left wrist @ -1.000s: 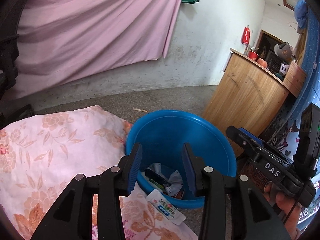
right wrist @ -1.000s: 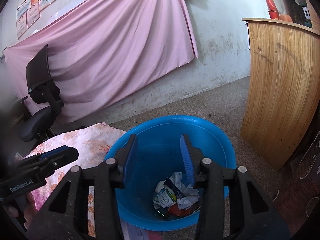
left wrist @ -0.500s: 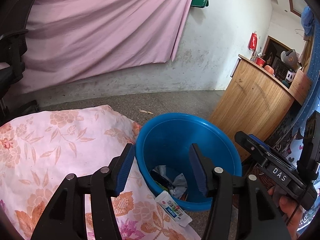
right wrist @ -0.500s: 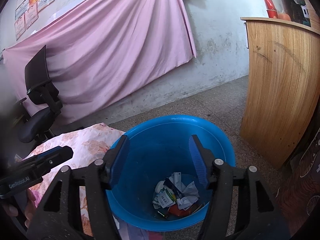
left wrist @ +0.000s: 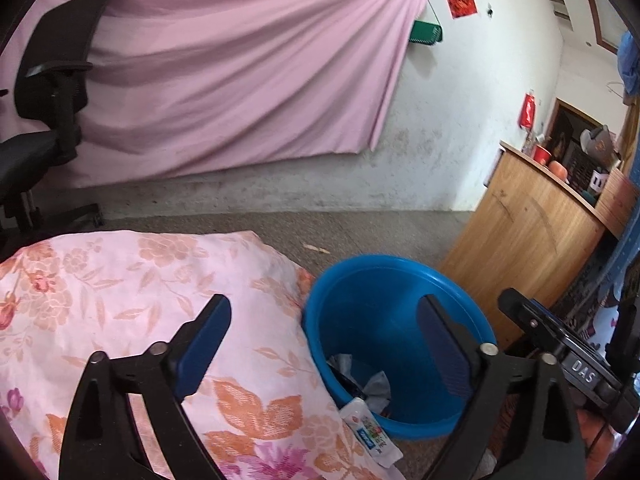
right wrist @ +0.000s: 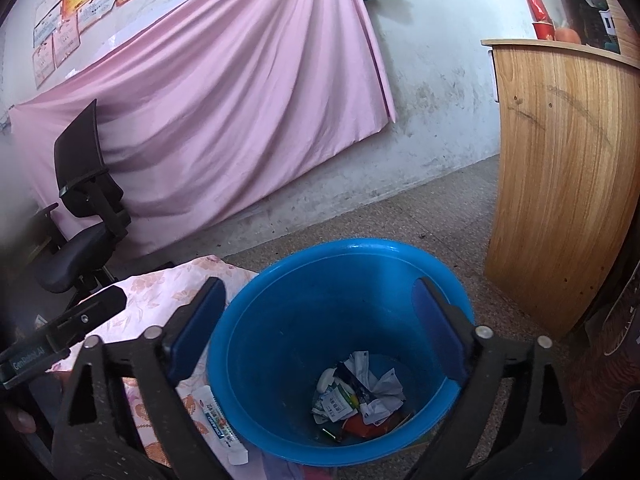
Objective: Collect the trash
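A blue plastic bin stands on the floor with crumpled paper and wrappers at its bottom. In the left wrist view the same bin sits right of the floral cloth. A white toothpaste tube lies on the cloth's edge against the bin; the right wrist view shows the tube left of the bin. My left gripper hangs open and empty above the cloth's edge and the bin. My right gripper is open and empty over the bin's mouth.
A pink floral cloth covers a raised surface left of the bin. A wooden counter stands to the right. A black office chair is at the back left, before a pink curtain. The floor is speckled concrete.
Both grippers have opened wider. The left gripper has pulled back and to the left, so more of the cloth and chair shows. The right gripper has stayed over the bin.
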### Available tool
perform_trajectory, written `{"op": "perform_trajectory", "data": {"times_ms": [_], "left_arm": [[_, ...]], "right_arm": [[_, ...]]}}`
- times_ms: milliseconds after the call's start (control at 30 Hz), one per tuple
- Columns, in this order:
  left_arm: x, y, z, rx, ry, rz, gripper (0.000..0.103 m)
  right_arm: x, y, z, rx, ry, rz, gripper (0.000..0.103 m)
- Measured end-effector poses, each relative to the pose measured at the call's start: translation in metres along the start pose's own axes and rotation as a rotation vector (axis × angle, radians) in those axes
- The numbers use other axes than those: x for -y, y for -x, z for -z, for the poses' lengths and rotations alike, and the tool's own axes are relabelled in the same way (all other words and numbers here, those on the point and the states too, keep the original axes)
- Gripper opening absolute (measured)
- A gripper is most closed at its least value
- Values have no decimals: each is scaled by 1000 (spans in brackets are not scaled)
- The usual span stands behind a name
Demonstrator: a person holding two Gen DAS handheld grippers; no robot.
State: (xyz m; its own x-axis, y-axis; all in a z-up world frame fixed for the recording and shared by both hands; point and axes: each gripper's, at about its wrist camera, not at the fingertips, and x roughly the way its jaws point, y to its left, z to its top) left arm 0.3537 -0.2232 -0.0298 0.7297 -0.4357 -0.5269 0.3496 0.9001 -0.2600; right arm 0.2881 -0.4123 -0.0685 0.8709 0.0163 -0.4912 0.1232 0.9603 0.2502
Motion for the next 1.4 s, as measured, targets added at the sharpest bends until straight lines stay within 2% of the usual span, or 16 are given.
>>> {"op": "perform_trajectory", "data": {"times_ms": [267,600,867,1100,1400], "left_arm": [[-11,12,-2,54,23,-51,95],[-13,31,-1,124,-24,-101,96],[-25,55,0,167,-16,-156,99],[-30,81,9,195,-49,-157,101],[-39,119,20,216,-18,-162,101]], "right_arm": [[-5,10,-3,54,7,-2,103],[-17,25,-7,115,2,-11,103],[-24,46,-5,151,-1,4,103],[-30,70,6,169,10,19,103],[-49,106,19,201,51,48,103]]}}
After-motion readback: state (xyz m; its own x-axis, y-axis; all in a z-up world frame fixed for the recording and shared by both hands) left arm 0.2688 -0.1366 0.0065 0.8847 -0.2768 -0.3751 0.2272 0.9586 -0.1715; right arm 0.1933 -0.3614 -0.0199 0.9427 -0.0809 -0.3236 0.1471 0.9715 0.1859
